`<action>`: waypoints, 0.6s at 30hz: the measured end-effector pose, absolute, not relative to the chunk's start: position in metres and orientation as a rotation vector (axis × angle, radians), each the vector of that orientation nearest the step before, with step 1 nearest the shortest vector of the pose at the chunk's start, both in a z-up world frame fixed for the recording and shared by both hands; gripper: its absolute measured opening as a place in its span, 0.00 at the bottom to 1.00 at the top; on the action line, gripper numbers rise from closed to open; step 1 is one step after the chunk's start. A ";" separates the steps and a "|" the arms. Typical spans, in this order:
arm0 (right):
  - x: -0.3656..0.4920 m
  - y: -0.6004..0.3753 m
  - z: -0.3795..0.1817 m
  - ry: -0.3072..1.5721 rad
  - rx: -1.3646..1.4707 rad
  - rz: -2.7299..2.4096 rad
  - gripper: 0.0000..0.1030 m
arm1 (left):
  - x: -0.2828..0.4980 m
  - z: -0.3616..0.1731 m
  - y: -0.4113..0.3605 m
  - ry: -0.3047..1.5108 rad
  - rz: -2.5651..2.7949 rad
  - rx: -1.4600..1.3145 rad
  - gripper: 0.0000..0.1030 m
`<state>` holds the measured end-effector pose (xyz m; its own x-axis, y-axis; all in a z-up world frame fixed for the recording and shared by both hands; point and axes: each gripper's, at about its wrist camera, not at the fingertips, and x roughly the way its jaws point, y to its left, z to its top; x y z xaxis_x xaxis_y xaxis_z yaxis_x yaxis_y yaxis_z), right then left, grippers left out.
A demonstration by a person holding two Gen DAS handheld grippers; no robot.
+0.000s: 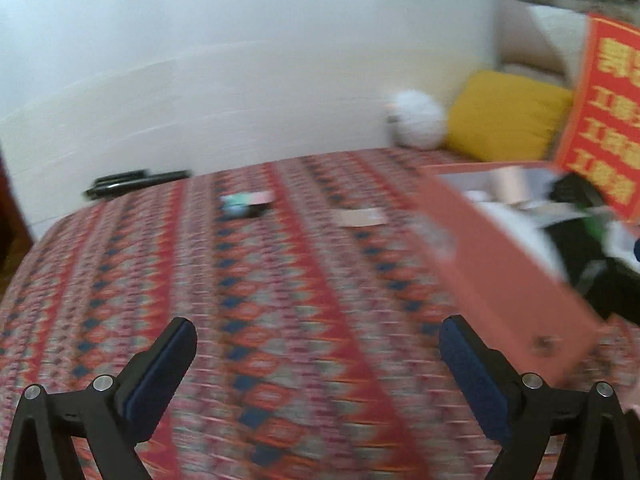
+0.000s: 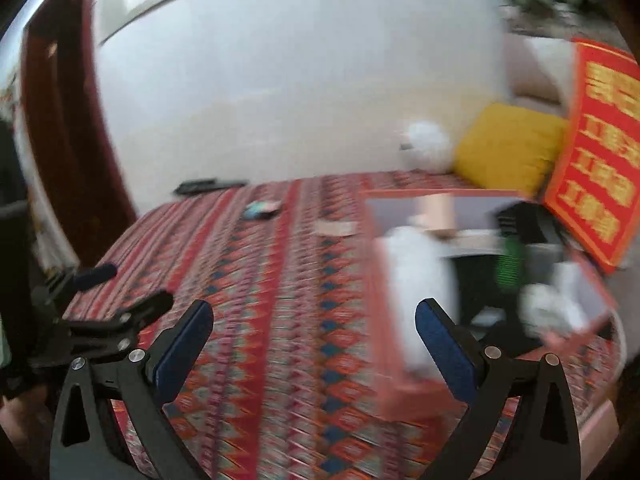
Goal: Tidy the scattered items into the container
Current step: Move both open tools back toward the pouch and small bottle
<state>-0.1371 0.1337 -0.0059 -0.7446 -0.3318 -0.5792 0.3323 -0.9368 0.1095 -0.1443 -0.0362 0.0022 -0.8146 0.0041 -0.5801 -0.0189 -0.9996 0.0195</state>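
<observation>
A salmon-pink open box (image 1: 516,276) (image 2: 404,384) sits on the patterned red cloth at the right, holding white, black and green items. Its red lid (image 1: 604,120) (image 2: 600,152) with yellow characters stands upright behind it. A small teal and black item (image 1: 244,203) (image 2: 262,209) and a pale flat card (image 1: 360,217) (image 2: 335,227) lie on the cloth farther back. My left gripper (image 1: 318,344) is open and empty, left of the box's near corner. My right gripper (image 2: 314,324) is open and empty, its right finger in front of the box. The left gripper's black frame (image 2: 120,320) shows at the left in the right wrist view.
Dark remote controls (image 1: 136,182) (image 2: 210,185) lie at the cloth's far left edge by the white wall. A yellow cushion (image 1: 504,116) (image 2: 508,148) and a white fluffy ball (image 1: 418,120) (image 2: 428,142) sit at the back right. A dark wooden door frame (image 2: 60,120) stands at the left.
</observation>
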 end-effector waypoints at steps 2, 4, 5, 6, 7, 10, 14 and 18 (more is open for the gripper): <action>-0.165 0.100 -0.021 0.015 0.929 -2.589 0.99 | -0.162 -0.006 -0.061 0.048 3.003 -0.980 0.97; -0.201 0.070 -0.035 0.001 0.990 -2.549 0.99 | -0.191 -0.017 -0.084 0.039 3.010 -1.020 0.97; -0.223 0.058 -0.042 -0.018 1.023 -2.534 0.99 | -0.206 -0.022 -0.095 0.033 3.012 -1.040 0.98; -0.248 0.046 -0.047 -0.049 1.055 -2.516 0.99 | -0.226 -0.029 -0.104 0.010 3.001 -1.065 0.98; -0.278 0.036 -0.051 -0.099 1.084 -2.494 0.99 | -0.246 -0.036 -0.112 -0.013 2.989 -1.090 0.98; -0.367 0.010 -0.063 -0.244 1.168 -2.403 0.99 | -0.308 -0.063 -0.128 -0.047 2.968 -1.144 0.98; -0.497 -0.033 -0.094 -0.350 1.320 -2.265 0.99 | -0.377 -0.102 -0.129 -0.004 2.923 -1.133 0.97; -0.601 -0.086 -0.147 -0.327 1.473 -2.210 0.99 | -0.431 -0.131 -0.126 0.029 2.871 -1.096 0.97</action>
